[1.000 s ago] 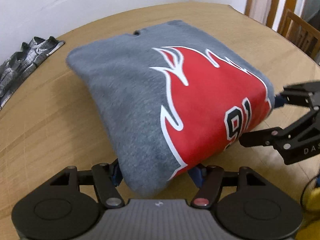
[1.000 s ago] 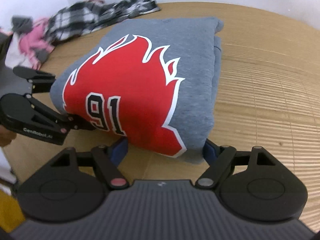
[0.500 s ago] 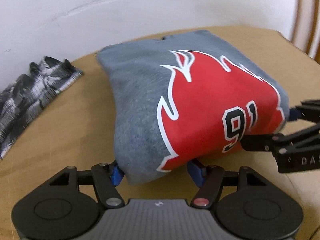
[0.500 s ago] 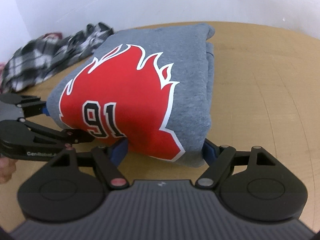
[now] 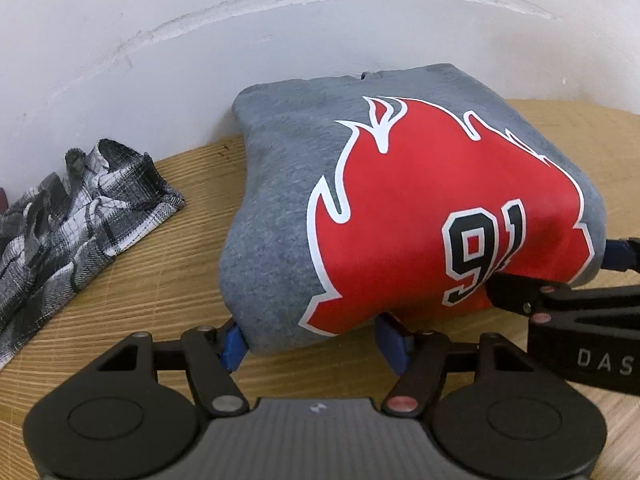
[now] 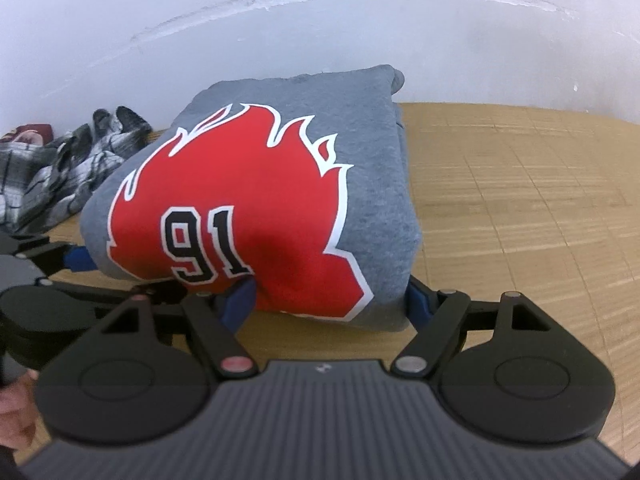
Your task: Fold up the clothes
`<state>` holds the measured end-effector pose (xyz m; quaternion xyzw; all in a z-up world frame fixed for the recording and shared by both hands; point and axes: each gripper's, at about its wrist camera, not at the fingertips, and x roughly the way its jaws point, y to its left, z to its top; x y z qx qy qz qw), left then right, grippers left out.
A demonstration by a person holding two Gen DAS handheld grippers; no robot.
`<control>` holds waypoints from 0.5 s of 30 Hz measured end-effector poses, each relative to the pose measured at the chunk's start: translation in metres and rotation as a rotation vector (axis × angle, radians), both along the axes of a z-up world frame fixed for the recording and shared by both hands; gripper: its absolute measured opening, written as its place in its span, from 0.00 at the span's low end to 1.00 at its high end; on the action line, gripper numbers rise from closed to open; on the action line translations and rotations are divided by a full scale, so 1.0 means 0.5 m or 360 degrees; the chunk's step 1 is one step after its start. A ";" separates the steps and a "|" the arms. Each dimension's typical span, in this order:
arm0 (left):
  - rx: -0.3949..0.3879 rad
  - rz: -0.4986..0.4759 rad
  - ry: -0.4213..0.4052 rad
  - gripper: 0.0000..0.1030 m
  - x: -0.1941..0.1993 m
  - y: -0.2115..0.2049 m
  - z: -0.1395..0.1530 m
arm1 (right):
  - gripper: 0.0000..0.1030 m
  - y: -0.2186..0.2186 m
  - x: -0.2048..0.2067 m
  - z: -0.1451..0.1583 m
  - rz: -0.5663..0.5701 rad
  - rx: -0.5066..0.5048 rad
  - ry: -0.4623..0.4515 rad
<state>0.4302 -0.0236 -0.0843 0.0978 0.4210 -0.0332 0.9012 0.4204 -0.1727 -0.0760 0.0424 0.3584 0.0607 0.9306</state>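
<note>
I am reading "91" on the one folded grey sweatshirt (image 5: 280, 200), which is lying on the bench (image 6: 520, 200) against the wall. My left hand-held gripper (image 5: 316, 340) and right hand-held gripper (image 6: 332, 300), marked "DAS", are tilting down, each clamping a near corner of the sweatshirt, with one plaid shirt (image 5: 80, 208) left of the sweatshirt

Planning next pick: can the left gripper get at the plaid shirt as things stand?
Probably not yet: the left gripper is clamped on the folded grey sweatshirt. The plaid shirt lies unobstructed beside it on the table.
</note>
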 end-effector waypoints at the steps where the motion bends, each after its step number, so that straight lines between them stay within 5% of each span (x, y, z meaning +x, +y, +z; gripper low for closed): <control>1: -0.0012 0.0005 0.0003 0.67 0.007 0.002 -0.001 | 0.76 0.000 0.004 -0.001 -0.0006 -0.0001 0.0002; 15: -0.0035 0.0066 0.0005 0.68 -0.015 0.008 0.021 | 0.76 0.003 -0.035 0.023 -0.0080 -0.0031 -0.0013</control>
